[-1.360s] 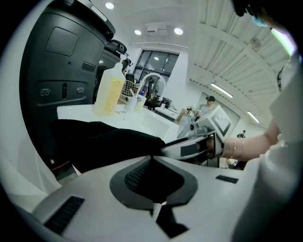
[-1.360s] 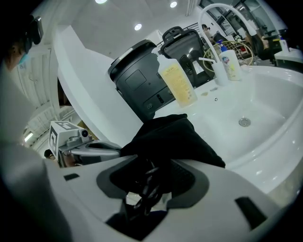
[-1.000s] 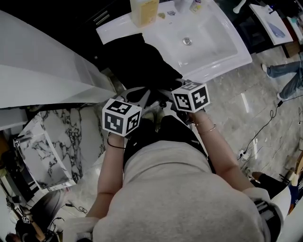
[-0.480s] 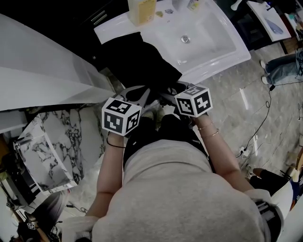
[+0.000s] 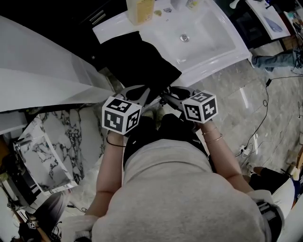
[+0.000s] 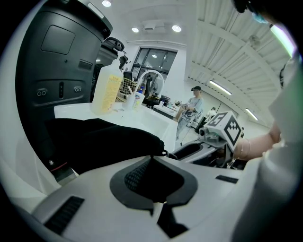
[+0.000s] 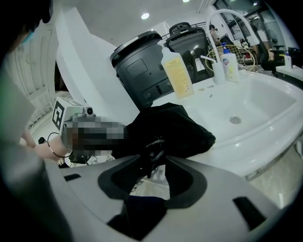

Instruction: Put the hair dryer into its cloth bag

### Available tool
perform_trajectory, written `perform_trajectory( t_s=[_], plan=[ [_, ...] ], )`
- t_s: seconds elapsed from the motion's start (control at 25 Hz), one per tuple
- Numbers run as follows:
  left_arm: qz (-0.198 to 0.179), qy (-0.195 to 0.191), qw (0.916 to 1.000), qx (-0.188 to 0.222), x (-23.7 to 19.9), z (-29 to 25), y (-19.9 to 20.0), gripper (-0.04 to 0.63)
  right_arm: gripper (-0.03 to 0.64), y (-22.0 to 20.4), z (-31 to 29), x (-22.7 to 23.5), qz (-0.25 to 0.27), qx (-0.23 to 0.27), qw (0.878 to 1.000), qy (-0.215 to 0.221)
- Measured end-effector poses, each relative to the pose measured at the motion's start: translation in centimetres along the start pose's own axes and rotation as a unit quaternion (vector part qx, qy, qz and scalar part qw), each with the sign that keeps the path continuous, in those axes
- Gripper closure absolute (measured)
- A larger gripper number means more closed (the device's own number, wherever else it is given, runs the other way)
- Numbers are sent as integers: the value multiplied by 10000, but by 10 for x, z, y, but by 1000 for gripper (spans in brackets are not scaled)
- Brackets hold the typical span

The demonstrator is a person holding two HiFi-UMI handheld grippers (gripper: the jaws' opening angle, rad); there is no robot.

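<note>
**A:** Bag vs grippers?

**B:** 1 black cloth bag (image 5: 137,59) in the upper centre of the head view. It lies on the left ledge of the sink (image 5: 215,30), with its lower edge drooping over the front toward both grippers. The left gripper (image 6: 151,158) is just below that edge, jaws closed and pinching the bag's hem.

**A:** Right side?

**B:** The right gripper (image 7: 153,156) sits centre-right in the head view, just beside the same bag edge. Its jaws are apart and have just been closing. The bag's drawstring (image 7: 156,142) dangles between the tips, and the pads aren't pressing on it.

**A:** Counts?

**B:** 1 bag, 1 drawstring in sight. 2 grippers, 1 marker cube each. Further out: 1 sink and 1 yellow bottle (image 5: 138,10) at the top edge, behind the bag.
</note>
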State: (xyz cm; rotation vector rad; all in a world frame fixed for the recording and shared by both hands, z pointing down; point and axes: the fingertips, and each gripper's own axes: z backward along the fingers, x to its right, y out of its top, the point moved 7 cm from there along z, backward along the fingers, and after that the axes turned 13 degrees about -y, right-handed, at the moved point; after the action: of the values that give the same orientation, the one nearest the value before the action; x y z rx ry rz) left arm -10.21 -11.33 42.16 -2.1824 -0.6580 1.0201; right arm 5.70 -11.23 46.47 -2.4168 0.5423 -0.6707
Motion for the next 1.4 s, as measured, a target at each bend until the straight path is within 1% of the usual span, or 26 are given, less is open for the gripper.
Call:
perform_trajectory(
  t_s=[0.16,0.28,0.44,0.52,0.92,1.24,1.4],
  plan=[
    [29,26,10000,-48,0,-2,-1,580,481,-3,-1,2,-292,-87,9995,127],
    [40,47,10000,-62,1,-2,-1,580,528,-3,-2,-1,-434,-186,9985,293],
    [73,79,9999,-47,1,-2,-2,580,549,-3,-4,-1,-694,-279,9960,490],
    [85,93,9999,-24,2,-2,-1,580,560,-1,-5,-2,-762,-267,9955,499],
    [81,165,9998,116,1,2,3,580,563,17,-11,-8,-510,-112,9975,486],
    [-175,197,9996,122,8,3,14,580,552,36,-20,-17,-237,-38,9976,651],
    [-203,195,9996,98,11,2,13,580,549,39,-26,-21,-145,-61,9975,690]
  ],
)
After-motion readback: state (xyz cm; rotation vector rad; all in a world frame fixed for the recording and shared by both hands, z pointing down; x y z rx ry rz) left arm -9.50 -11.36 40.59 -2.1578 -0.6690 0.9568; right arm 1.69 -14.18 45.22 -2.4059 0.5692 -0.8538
